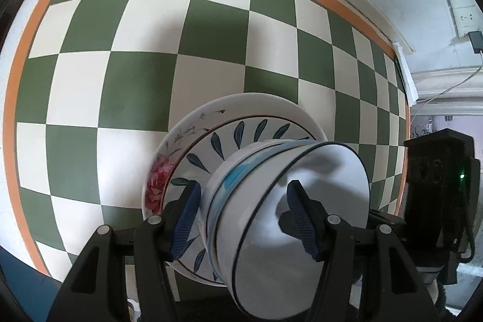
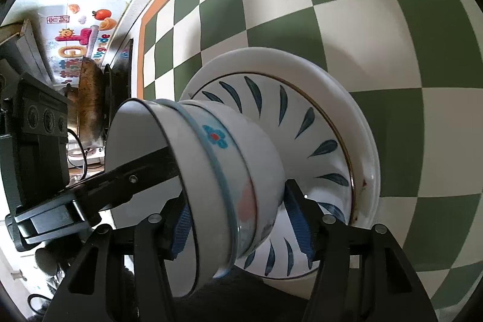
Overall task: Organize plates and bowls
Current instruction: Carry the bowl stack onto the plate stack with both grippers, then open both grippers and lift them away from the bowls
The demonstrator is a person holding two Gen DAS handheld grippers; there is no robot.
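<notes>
A stack of white bowls (image 1: 271, 201) stands on a blue-leaf plate (image 1: 229, 141), which lies on a white rose plate (image 1: 169, 159) on the checked cloth. My left gripper (image 1: 244, 216) straddles the bowl stack, one blue pad outside the wall, the other inside the top bowl. My right gripper (image 2: 241, 228) straddles the same stack (image 2: 211, 171) from the other side, above the leaf plate (image 2: 302, 122) and the white plate (image 2: 365, 141). The left gripper's finger (image 2: 132, 171) reaches into the top bowl. Both sets of jaws stand wide around the bowls.
The green and white checked cloth (image 1: 151, 65) with an orange border covers the table. A wall with sockets (image 1: 459, 8) is at the right. A dark pan (image 2: 90, 104) and colourful wall stickers (image 2: 78, 41) lie beyond the table's edge.
</notes>
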